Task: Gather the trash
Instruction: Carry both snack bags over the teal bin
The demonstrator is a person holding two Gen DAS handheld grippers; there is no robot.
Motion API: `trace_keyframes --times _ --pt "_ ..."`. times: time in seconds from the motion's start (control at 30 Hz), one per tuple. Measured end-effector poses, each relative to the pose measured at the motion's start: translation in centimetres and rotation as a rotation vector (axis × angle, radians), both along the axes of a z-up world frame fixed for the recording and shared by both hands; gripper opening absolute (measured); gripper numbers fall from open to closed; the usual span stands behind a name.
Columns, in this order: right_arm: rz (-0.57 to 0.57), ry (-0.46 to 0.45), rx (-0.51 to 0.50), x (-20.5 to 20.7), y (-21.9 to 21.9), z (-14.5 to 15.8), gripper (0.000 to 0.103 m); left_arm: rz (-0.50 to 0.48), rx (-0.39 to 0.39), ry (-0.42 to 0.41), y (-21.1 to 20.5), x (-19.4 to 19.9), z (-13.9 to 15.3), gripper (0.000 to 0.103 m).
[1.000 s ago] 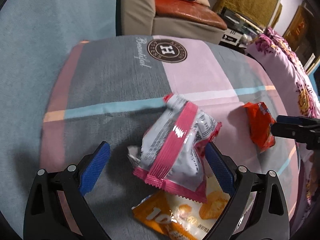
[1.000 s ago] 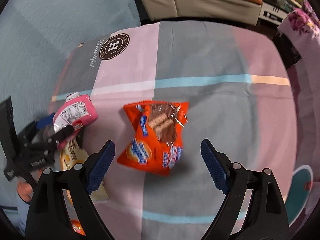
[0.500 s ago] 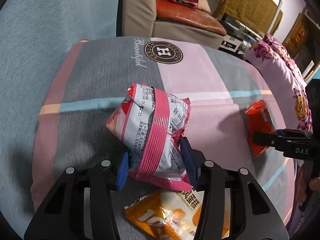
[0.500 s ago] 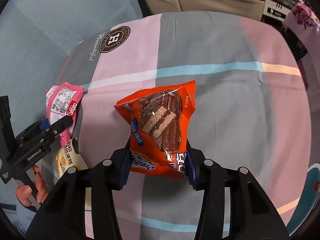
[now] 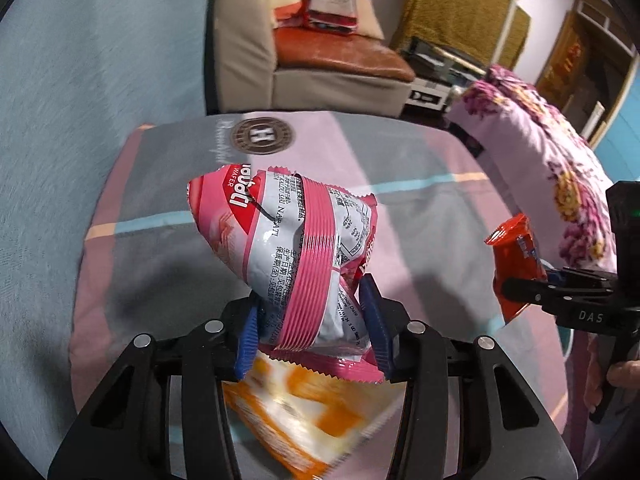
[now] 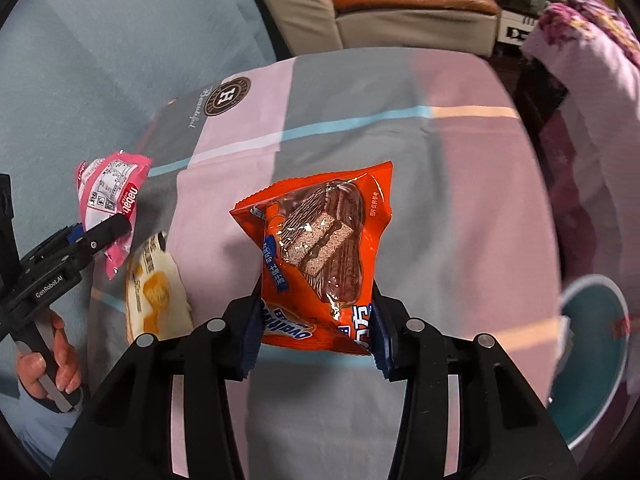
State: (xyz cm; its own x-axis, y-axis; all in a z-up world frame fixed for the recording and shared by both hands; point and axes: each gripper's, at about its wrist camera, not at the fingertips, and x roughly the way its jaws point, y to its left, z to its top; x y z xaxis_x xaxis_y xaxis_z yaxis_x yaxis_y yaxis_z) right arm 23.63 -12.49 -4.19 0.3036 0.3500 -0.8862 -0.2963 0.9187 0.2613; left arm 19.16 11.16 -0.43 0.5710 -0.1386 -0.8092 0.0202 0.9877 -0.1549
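Note:
My left gripper (image 5: 310, 334) is shut on a pink and white wafer wrapper (image 5: 292, 248) and holds it above the checked cloth (image 5: 168, 264). It also shows in the right wrist view (image 6: 110, 208). My right gripper (image 6: 316, 340) is shut on an orange chocolate wafer packet (image 6: 320, 256), lifted off the cloth; that packet also shows in the left wrist view (image 5: 514, 264). A yellow-orange snack packet (image 5: 300, 412) lies on the cloth below the left gripper, and shows in the right wrist view (image 6: 154, 292).
A teal bin (image 6: 588, 352) stands at the right edge of the cloth. A flowered quilt (image 5: 560, 176) lies at the right. A beige sofa with a brown cushion (image 5: 320, 52) stands beyond the cloth's far edge.
Both grippers went from open to shut on their wrappers, then lifted them off the cloth. The yellow-orange packet stayed on the cloth.

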Motion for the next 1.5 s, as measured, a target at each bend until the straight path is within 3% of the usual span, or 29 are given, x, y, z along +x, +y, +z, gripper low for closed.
trace_keyframes --times 0.43,0.77,1.23,1.5 --pt "-0.130 -0.110 -0.014 -7.4 -10.4 3.5 0.043 -0.163 0.002 0.001 -11.1 -3.7 1.0 0.047" --pt "-0.247 -0.148 -0.008 -11.4 -18.7 3.7 0.043 -0.310 0.019 0.011 -20.6 -5.1 0.5 0.047" --pt "-0.426 -0.147 0.022 -13.5 -29.0 2.4 0.043 -0.478 0.079 0.046 -30.8 -4.4 -1.3 0.047" --pt "-0.481 -0.152 0.028 -13.4 -31.9 1.8 0.043 -0.546 0.095 0.063 -35.1 -3.9 -2.3 0.047"
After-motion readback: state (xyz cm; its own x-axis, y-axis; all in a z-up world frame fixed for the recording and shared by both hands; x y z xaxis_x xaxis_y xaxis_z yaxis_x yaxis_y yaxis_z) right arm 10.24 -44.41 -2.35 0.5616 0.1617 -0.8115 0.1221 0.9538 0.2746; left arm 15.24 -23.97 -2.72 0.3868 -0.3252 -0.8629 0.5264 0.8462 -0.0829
